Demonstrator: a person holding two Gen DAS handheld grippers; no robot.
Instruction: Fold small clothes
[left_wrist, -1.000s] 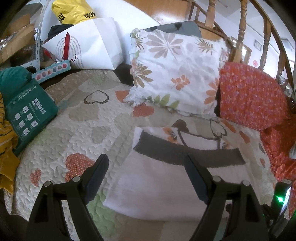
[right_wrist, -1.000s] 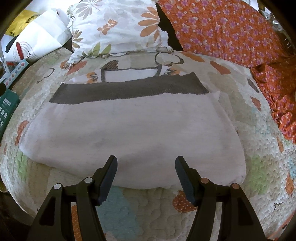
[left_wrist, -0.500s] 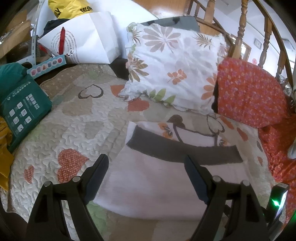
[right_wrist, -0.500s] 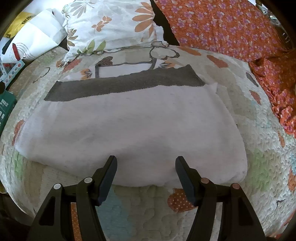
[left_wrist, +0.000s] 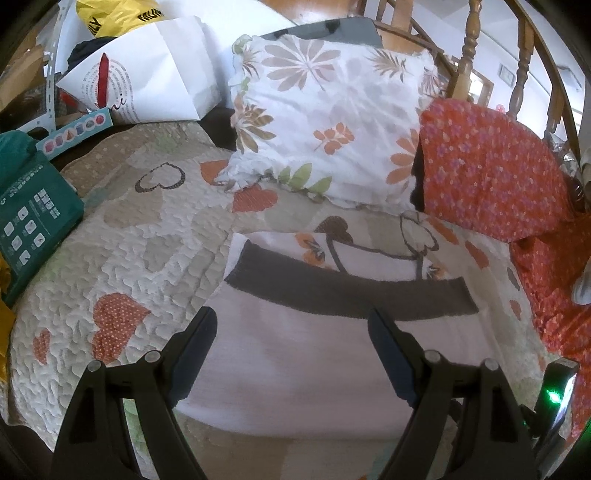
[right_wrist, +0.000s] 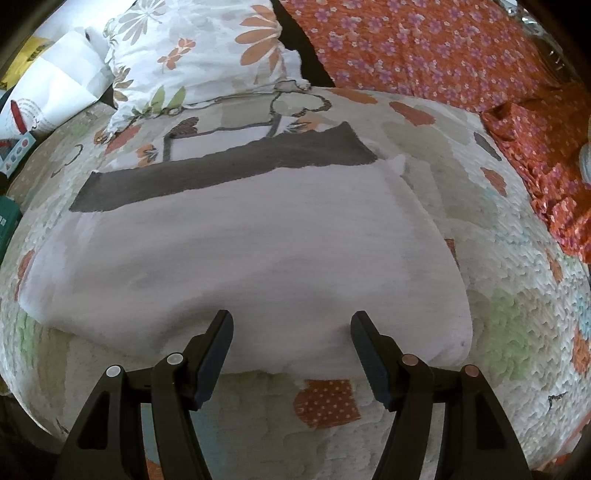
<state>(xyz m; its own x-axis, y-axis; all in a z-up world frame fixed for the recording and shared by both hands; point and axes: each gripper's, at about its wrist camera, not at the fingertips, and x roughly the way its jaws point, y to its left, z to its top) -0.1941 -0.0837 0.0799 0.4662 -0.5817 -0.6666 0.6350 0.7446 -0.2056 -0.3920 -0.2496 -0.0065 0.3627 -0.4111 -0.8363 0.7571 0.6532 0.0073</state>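
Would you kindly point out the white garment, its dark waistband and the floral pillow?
white garment (right_wrist: 258, 254): right wrist view, middle of the pale fabric.
dark waistband (right_wrist: 221, 171): right wrist view, centre of the grey band.
floral pillow (left_wrist: 332, 122): left wrist view, middle of its face.

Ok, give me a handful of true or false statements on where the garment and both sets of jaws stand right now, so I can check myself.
1. The left gripper has its jaws shut on the white garment. False: the jaws are spread and hold nothing.
2. The garment lies flat on the heart-patterned quilt. True.
3. The garment's dark grey band runs along the edge nearest the right gripper. False: it is on the far edge, toward the floral pillow.
4. The right gripper's jaws are open at the garment's near edge. True.
5. The green package sits on top of the garment. False: it lies apart, at the quilt's side.
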